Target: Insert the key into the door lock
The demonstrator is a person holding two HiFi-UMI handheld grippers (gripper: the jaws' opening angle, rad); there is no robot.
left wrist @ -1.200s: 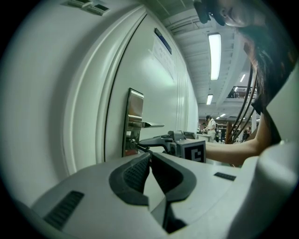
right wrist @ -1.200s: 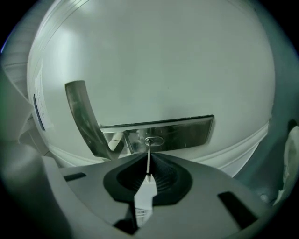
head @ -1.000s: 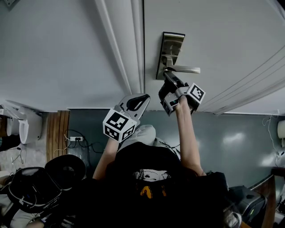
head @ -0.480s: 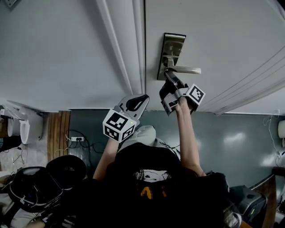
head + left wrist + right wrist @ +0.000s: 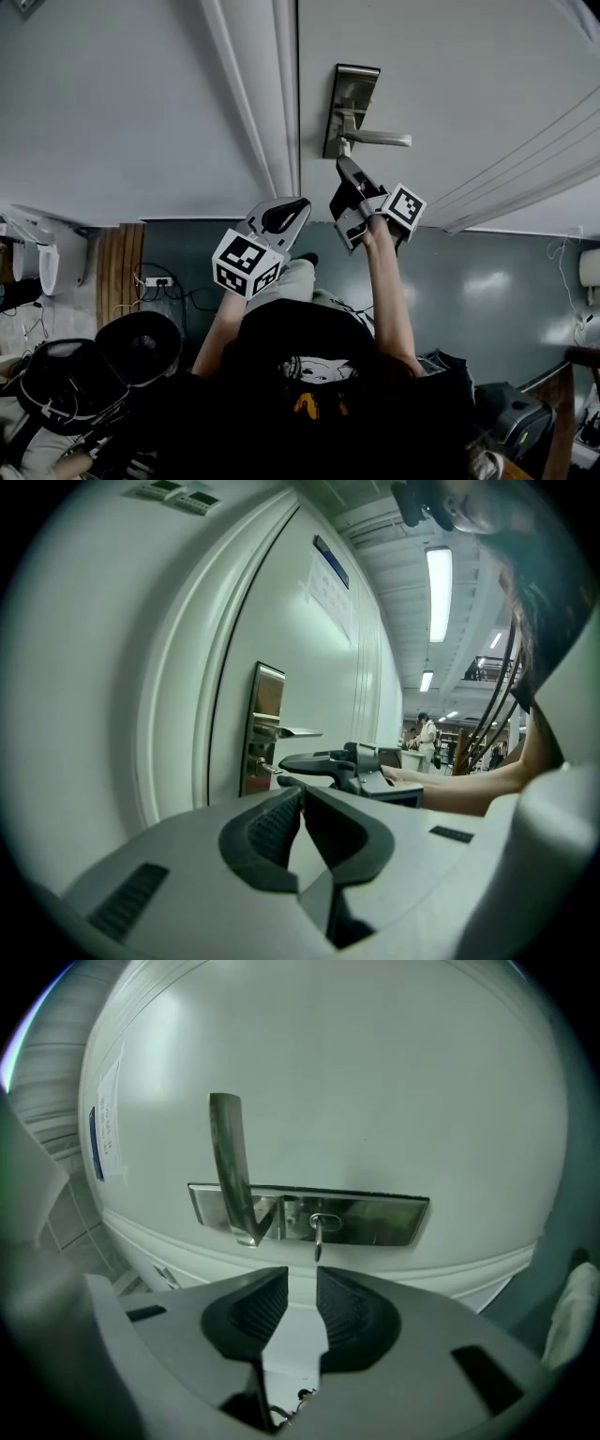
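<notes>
On door's lock plate point(image 5: 375, 1221), beside handle point(image 5: 230, 1162): shows key point(image 5: 318, 1237) seated in cylinder, long axis aimed into right gripper point(image 5: 302, 1283) gap. Sits just short of key, jaws slightly apart, empty. Has left gripper point(image 5: 300, 797) pinched together on nothing, farther back.

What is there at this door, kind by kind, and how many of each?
Hand-held gripper: 2, the left hand-held gripper shut and empty, the right hand-held gripper open and empty
Door: 1
Lock plate: 1
Lever handle: 1
Key: 1, sticking out of the lock plate
Total: 6
</notes>
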